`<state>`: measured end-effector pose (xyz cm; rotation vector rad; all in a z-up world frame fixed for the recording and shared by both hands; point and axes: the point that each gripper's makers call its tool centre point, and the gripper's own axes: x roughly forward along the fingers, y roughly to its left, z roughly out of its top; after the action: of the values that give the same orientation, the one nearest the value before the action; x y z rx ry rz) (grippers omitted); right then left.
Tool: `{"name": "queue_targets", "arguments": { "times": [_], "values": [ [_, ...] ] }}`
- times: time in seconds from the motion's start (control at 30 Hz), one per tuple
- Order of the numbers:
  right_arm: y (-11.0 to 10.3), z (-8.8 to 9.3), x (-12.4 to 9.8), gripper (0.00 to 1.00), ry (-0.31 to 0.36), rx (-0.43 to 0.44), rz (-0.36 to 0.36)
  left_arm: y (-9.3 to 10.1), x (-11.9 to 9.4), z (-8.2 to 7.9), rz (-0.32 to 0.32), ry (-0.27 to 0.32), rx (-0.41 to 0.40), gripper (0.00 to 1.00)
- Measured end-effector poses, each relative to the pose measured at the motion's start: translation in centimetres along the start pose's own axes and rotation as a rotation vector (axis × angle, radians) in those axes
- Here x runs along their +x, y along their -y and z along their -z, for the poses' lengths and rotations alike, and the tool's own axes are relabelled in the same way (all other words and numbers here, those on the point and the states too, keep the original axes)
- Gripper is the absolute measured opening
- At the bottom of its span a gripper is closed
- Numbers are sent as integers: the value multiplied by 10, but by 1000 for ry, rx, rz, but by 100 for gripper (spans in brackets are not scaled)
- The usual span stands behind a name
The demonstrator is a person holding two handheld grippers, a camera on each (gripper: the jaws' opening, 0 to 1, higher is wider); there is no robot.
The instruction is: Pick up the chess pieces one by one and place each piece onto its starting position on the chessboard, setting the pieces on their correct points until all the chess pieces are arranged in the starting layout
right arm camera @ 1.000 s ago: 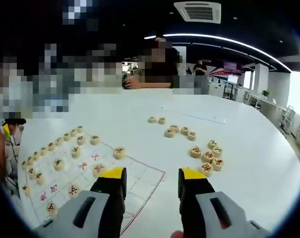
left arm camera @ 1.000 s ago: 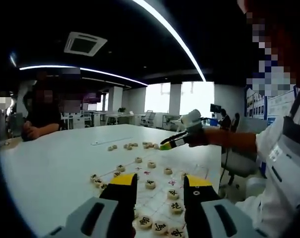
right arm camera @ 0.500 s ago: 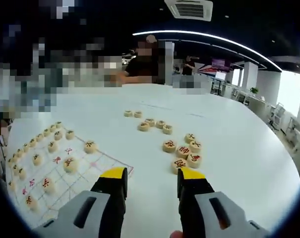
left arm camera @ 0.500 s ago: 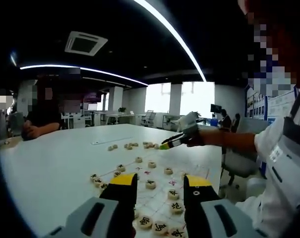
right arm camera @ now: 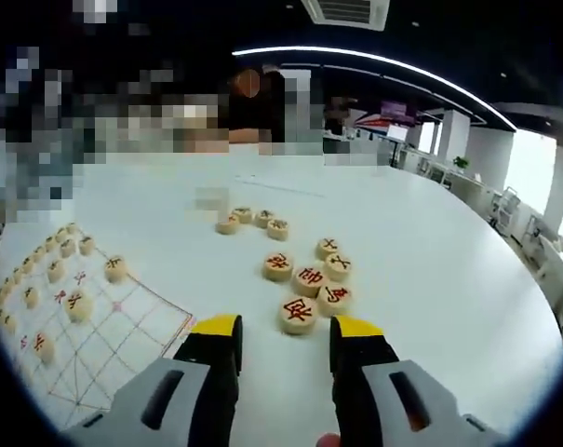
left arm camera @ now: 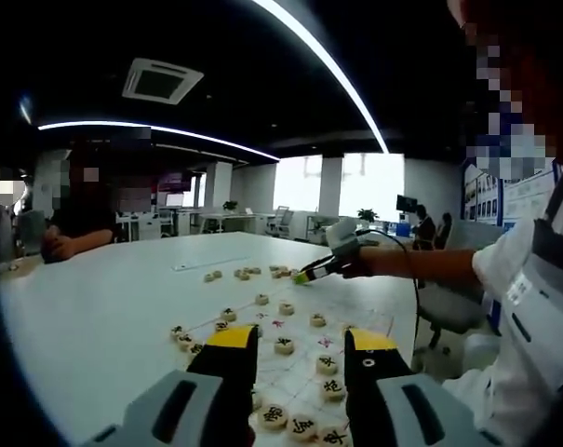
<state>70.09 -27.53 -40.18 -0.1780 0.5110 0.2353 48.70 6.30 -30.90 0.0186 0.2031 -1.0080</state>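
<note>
My right gripper (right arm camera: pixel 286 328) is open and hovers low over the white table. A round wooden piece with a red character (right arm camera: pixel 299 313) lies just ahead of the gap between its yellow-tipped jaws. Behind that piece sit more loose red-marked pieces (right arm camera: pixel 309 277), and a further small group (right arm camera: pixel 262 220). The paper chessboard (right arm camera: pixel 104 340) lies to the left with several pieces (right arm camera: pixel 76 304) on its points. My left gripper (left arm camera: pixel 301 341) is open above the near end of the chessboard (left arm camera: pixel 295 358), where black-marked pieces (left arm camera: pixel 326 365) stand. From there the right gripper (left arm camera: pixel 307 276) shows over the loose pieces (left arm camera: pixel 248 274).
The white table (right arm camera: pixel 430 279) stretches wide to the right of the loose pile. A person (left arm camera: pixel 76 223) sits at its far side. The holder's sleeve and body (left arm camera: pixel 532 307) fill the right of the left gripper view. Office desks and chairs stand behind.
The right gripper has moved right and forward from the board to the loose pile, lowering until one red piece lies at its jaw tips. The left gripper has stayed in place.
</note>
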Motion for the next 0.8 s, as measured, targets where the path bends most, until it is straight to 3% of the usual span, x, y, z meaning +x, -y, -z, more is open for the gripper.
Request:
{"name": "queue_targets", "arguments": {
  "times": [0.4, 0.5, 0.8],
  "values": [
    [3, -4, 3, 33, 2, 2, 5, -2, 0, 0, -4, -3, -1, 39],
    [1, -3, 3, 19, 0, 22, -1, -1, 0, 0, -2, -1, -1, 39],
    [-5, -1, -1, 19, 1, 21, -13, -1, 0, 0, -4, -3, 2, 39]
  ]
}}
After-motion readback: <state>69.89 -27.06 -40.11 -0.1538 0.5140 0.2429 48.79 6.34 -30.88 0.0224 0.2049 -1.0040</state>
